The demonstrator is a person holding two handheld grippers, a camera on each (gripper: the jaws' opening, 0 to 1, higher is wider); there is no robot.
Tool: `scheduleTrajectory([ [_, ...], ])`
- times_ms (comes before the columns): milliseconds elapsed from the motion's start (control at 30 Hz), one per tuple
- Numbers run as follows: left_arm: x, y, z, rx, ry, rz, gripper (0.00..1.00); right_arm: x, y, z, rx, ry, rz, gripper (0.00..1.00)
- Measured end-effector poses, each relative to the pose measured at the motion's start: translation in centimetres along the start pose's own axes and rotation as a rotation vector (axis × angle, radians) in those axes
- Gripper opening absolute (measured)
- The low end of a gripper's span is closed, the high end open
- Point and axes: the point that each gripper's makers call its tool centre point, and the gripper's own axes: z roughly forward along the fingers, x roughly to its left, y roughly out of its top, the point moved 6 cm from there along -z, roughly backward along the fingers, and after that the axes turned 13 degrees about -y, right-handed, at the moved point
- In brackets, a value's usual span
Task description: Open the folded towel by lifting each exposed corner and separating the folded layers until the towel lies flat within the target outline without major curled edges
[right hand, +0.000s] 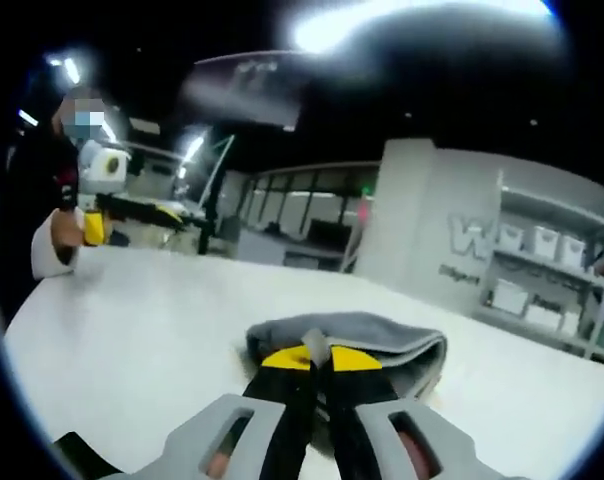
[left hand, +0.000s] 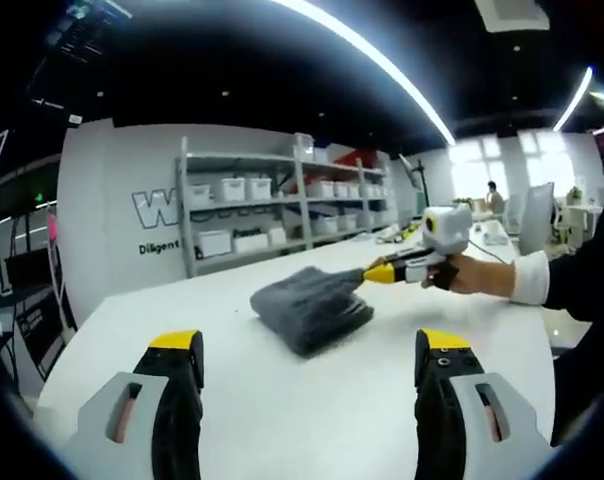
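A folded grey towel point(left hand: 312, 305) lies on the white counter point(left hand: 282, 400), and in the left gripper view it sits ahead of the left gripper point(left hand: 309, 365), well apart from it. That gripper hovers above the counter with its two black, yellow-tipped jaws spread wide and nothing between them. From the right side of this view the right gripper point(left hand: 370, 274) reaches in, held by a hand point(left hand: 472, 274) in a black fingerless glove with a white cuff and dark sleeve; its yellow tips meet the towel's right-hand corner. In the right gripper view the right gripper point(right hand: 317, 357) has its jaws drawn together, and a thin lip of the towel point(right hand: 367, 345) is pinched between the yellow tips, the rest of the cloth bunched in layers just beyond them on the counter point(right hand: 132, 330). At the upper left of that view the left gripper point(right hand: 172, 212) is held by the person's other hand point(right hand: 64, 232), off the towel and well away from it. Behind the counter stands a metal shelf unit point(left hand: 282, 205) carrying white bins, set against a white wall point(left hand: 117, 220) with partly hidden lettering.
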Motion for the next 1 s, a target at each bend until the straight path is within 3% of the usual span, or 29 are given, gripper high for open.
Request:
scheduleTrajectory([
  [133, -0.2, 0.0, 0.3, 0.0, -0.001, 0.005, 0.84, 0.5, 0.1, 0.1, -0.007, 0.013, -0.007, 0.0],
  [367, 0.3, 0.4, 2.3, -0.084, -0.013, -0.028, 0.83, 0.5, 0.4, 0.1, -0.029, 0.013, 0.023, 0.0],
  [567, 0.3, 0.8, 4.8, 0.0, -0.036, 0.015, 0.83, 0.1, 1.1, -0.1, -0.05, 0.0, 0.04, 0.0],
  [833, 0.1, 1.5, 7.9, -0.004, -0.034, 0.033, 0.76, 0.3, 1.7, -0.1, -0.06, 0.006, 0.045, 0.0],
  [1000, -0.1, 1.5, 10.2, 0.046, -0.062, 0.101, 0.72, 0.3, 2.1, -0.1, -0.072, 0.0, 0.031, 0.0],
])
